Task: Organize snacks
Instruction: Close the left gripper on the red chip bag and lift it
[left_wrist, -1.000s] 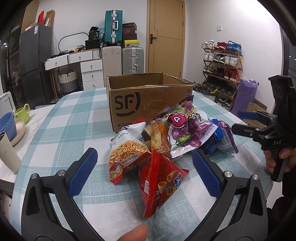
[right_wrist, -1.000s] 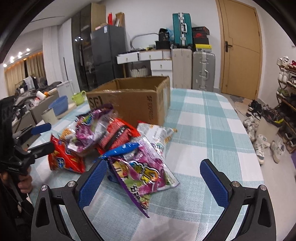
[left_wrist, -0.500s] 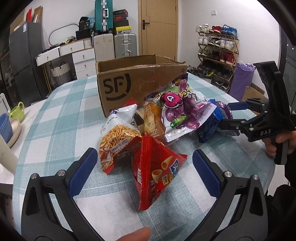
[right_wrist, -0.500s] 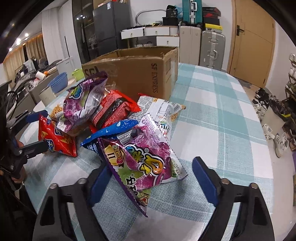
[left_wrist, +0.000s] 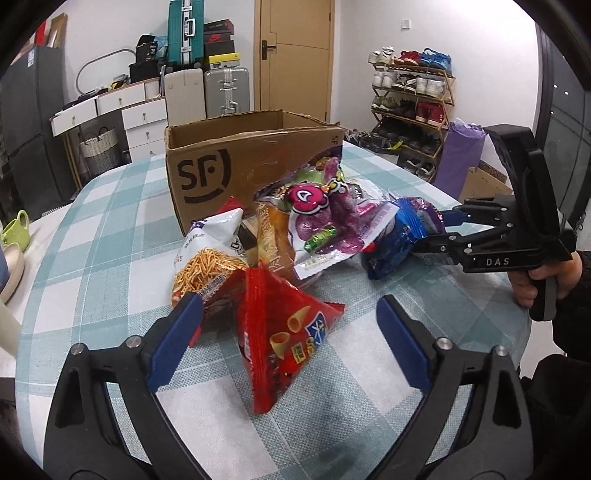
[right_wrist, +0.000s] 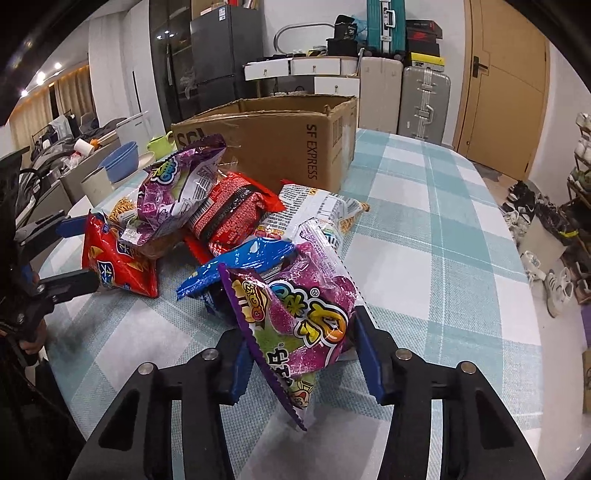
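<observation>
The right tongs (right_wrist: 299, 354) are pinched narrow on a purple snack bag (right_wrist: 299, 314), one blue pad pressing each side of it, the bag standing on edge between them with its lower corner pointing down at the checked bench (right_wrist: 424, 240). Just beyond that bag lies a blue packet (right_wrist: 236, 260), touching it, and behind the blue one a white printed bag (right_wrist: 317, 210) and a red-and-black packet (right_wrist: 231, 208) lean into the heap.

The left tongs (left_wrist: 290, 328) stand wide, gripping nothing, their pads either side of a red cone-snack bag (left_wrist: 284, 332) that sits upright on the bench between them; the left pad is just beside a bag of thin orange sticks (left_wrist: 207, 258). Whether that pad touches the stick bag I can't tell. Past the red bag, a second purple bag (left_wrist: 325, 221) rests on top of the pile, tilted, with an orange-brown packet (left_wrist: 271, 240) tucked under it.

Farther on, behind the whole heap, an open cardboard box (left_wrist: 236, 162) marked SF stands on the bench, the pile pressed near its front face. Off to the left tongs' far left, at the bench edge, sits a green cup (left_wrist: 16, 230).
</observation>
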